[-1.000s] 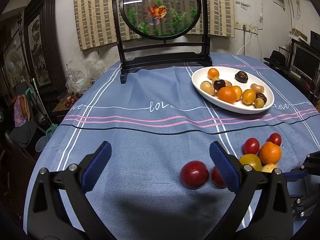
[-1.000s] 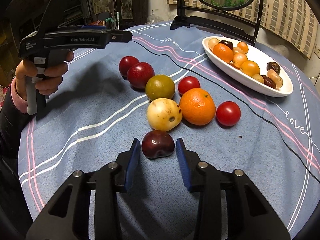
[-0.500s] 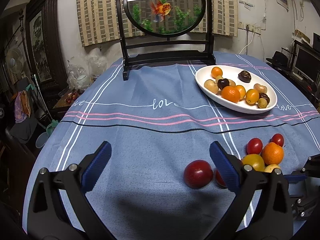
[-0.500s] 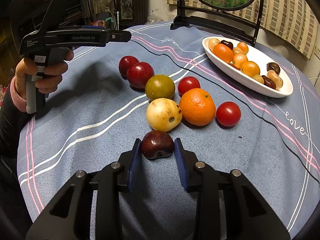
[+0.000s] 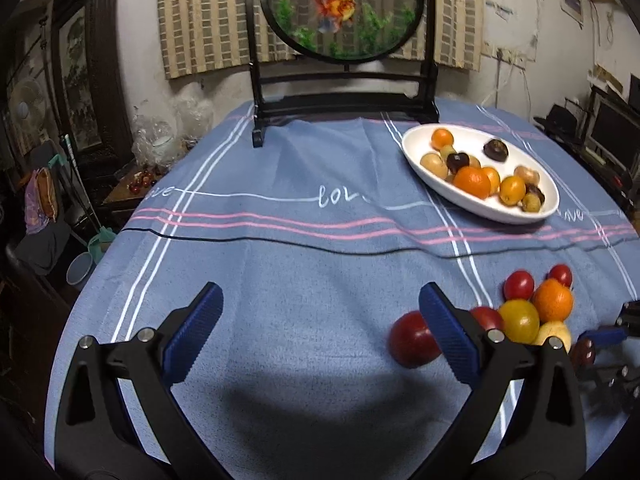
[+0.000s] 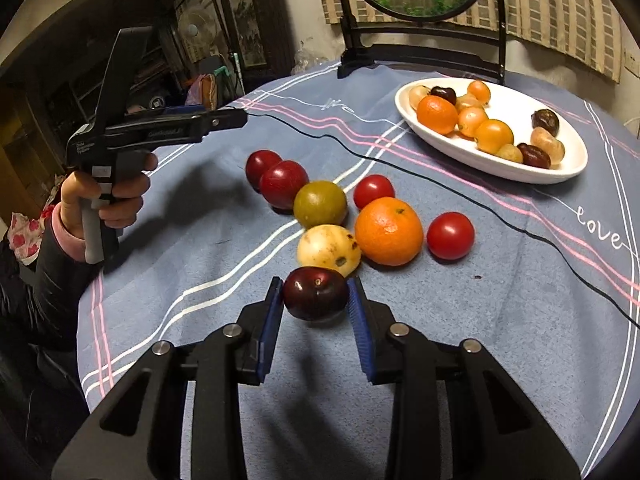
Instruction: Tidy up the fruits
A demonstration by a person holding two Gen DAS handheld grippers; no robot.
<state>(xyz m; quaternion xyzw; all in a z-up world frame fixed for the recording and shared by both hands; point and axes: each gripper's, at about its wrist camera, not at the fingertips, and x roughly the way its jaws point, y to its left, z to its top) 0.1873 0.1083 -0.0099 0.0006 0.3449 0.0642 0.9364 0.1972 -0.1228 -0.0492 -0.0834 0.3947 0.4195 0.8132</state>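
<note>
fruit: dark plum (image 6: 315, 294) clamped in right tongs (image 6: 315, 300); left tongs (image 5: 320, 336) apart | tablecloth (image 5: 280, 280): "love"

Broad stretch of blue-clothed tabletop (image 5: 280, 264) open between the left tongs (image 5: 320, 326) and the far edge, bare cloth all the way to the dark wooden screen stand (image 5: 344, 104) at the back. White oval dish (image 6: 560, 168) of fruit blocking the far right side. Nearer, tight cluster barring the way ahead of the right tongs (image 6: 316, 296): pale yellow fruit (image 6: 326, 248) touching the dark plum (image 6: 316, 294) pressed between the pads, orange (image 6: 388, 230) just beside, green-yellow fruit (image 6: 320, 204) and two red plums (image 6: 280, 178) behind. Clear cloth right of the outer tomato (image 6: 450, 235). Gap of open cloth between cluster and dish.
</note>
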